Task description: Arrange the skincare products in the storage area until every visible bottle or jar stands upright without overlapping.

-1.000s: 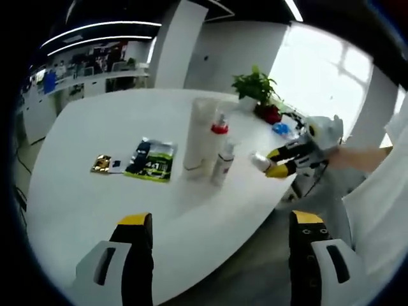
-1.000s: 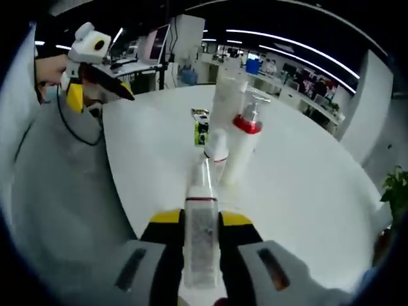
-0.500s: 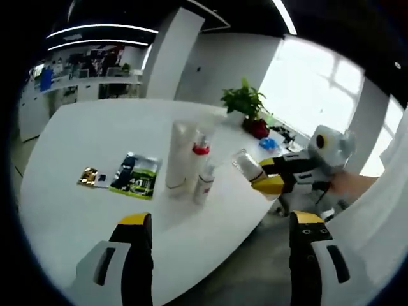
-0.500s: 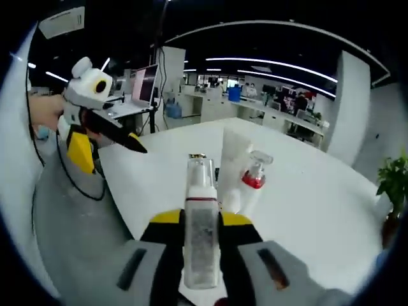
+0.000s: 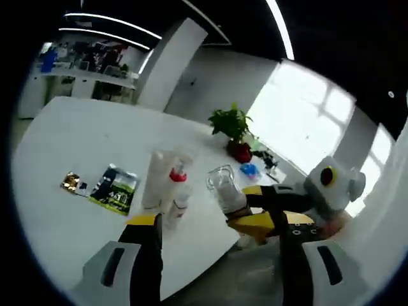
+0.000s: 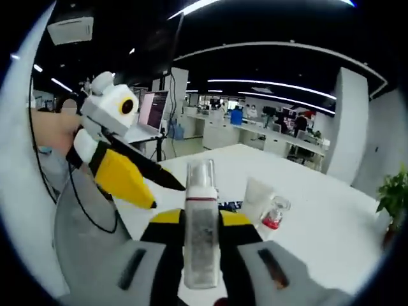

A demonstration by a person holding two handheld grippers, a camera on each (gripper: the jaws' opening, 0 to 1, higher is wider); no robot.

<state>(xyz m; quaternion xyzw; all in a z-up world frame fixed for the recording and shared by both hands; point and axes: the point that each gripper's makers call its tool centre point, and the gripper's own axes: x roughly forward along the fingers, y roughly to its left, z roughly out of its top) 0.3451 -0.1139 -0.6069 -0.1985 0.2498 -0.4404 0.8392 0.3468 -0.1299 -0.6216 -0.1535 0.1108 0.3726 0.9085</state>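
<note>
Between our right gripper's point(image 6: 201, 220) yellow-tipped jaws we see a clear pump bottle point(image 6: 201, 220) clamped tight, its body pressed on both sides and its cap pointing straight ahead along the jaws, lifted off the table. From the left gripper view the same bottle point(image 5: 226, 190) shows in the right gripper point(image 5: 245, 207), cap end leaning toward the products on the white table point(image 5: 57, 146).

Our left gripper point(image 5: 220, 229) has its jaws spread wide with nothing between them, poised above the table's near edge; in the right gripper view it point(image 6: 156, 194) reaches in from the left, its tips close beside the held bottle's cap.

Further out on the table, a tall white tube point(image 5: 156, 182) stands upright with a red-collared pump bottle point(image 5: 177, 185) just beside it, and a small white bottle point(image 5: 182, 197) close in front of that one. In the right gripper view the tube point(image 6: 257, 199) and the red-collared bottle point(image 6: 275, 213) appear beyond the held bottle.

Left of that cluster, well apart from it, a green sachet point(image 5: 115, 188) and a small gold packet point(image 5: 70, 182) lie flat.

Beyond those, near the far edge, a potted plant point(image 5: 233, 131) in a red pot sits against bright windows.
</note>
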